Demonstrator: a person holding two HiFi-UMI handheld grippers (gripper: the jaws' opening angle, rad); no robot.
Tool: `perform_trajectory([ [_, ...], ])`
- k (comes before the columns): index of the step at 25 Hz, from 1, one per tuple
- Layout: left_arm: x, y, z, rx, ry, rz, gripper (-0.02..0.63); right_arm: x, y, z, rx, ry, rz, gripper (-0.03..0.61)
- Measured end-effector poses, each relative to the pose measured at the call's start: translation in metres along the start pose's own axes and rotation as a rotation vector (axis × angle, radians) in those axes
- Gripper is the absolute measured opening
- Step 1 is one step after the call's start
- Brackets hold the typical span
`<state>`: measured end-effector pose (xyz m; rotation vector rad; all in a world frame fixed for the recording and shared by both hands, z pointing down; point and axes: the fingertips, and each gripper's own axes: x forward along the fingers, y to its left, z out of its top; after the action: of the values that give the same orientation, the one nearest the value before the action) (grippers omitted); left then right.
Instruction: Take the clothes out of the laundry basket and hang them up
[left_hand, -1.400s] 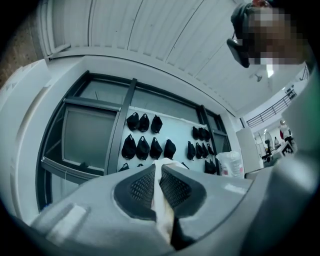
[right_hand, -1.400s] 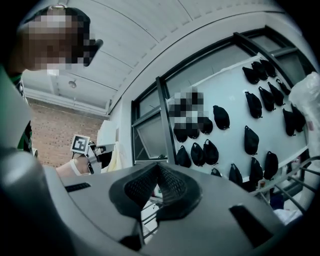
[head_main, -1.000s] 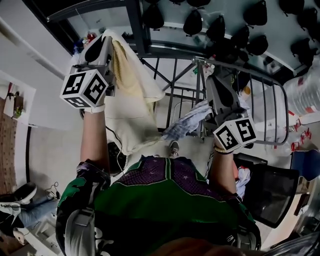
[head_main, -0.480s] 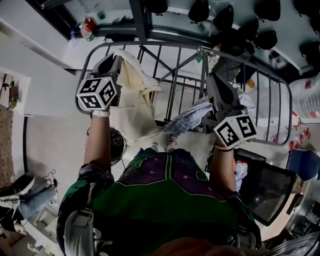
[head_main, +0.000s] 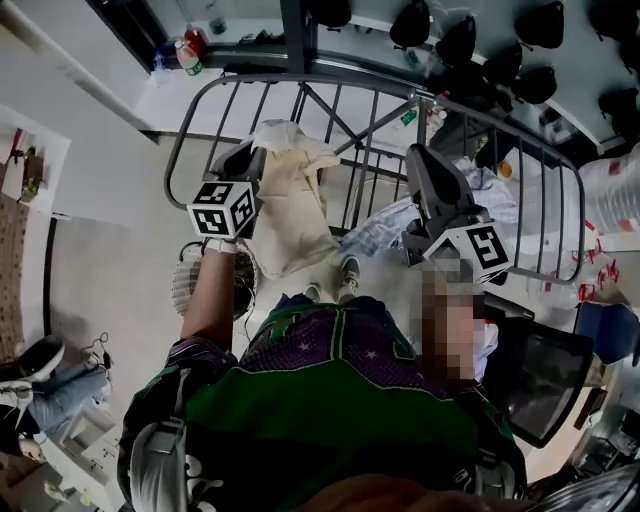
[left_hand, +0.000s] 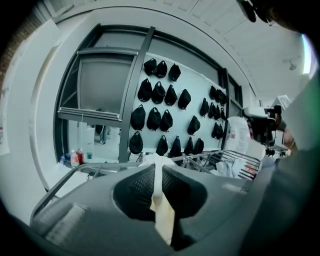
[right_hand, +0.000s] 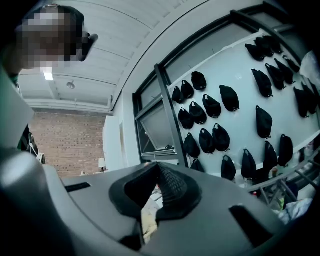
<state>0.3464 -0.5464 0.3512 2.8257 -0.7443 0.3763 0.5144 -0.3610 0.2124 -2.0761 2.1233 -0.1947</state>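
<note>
The left forearm (head_main: 212, 295) reaches forward, bare below a dark sleeve, and carries the left gripper (head_main: 258, 152), which points ahead and slightly down. Its jaws are closed on a strip of cream cloth (left_hand: 161, 210). The right gripper (head_main: 418, 160) is held out level on the other side, about as far forward, with its jaws pressed together. Each gripper's marker cube (head_main: 222, 208) sits at the wrist end, facing up.
</note>
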Motion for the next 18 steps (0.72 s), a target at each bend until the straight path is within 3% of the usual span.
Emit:
perform_trajectory([
  [3,-0.018,-0.007,-0.015,0.022,0.040,-0.030,0.038,-0.011,0.018,-0.002,0.001,-0.003,-0.004,0.002],
  [6,-0.036,-0.017,-0.024,0.072,0.064,-0.069,0.141,-0.025,0.036,-0.006,0.001,-0.007,-0.011,0.002],
  [8,-0.047,-0.021,-0.027,0.094,0.069,-0.078,0.171,-0.032,0.046,-0.008,0.002,-0.008,-0.016,0.002],
  [18,-0.099,-0.037,-0.025,0.074,0.001,-0.066,0.172,-0.065,0.082,-0.005,-0.029,-0.006,0.009,0.003],
])
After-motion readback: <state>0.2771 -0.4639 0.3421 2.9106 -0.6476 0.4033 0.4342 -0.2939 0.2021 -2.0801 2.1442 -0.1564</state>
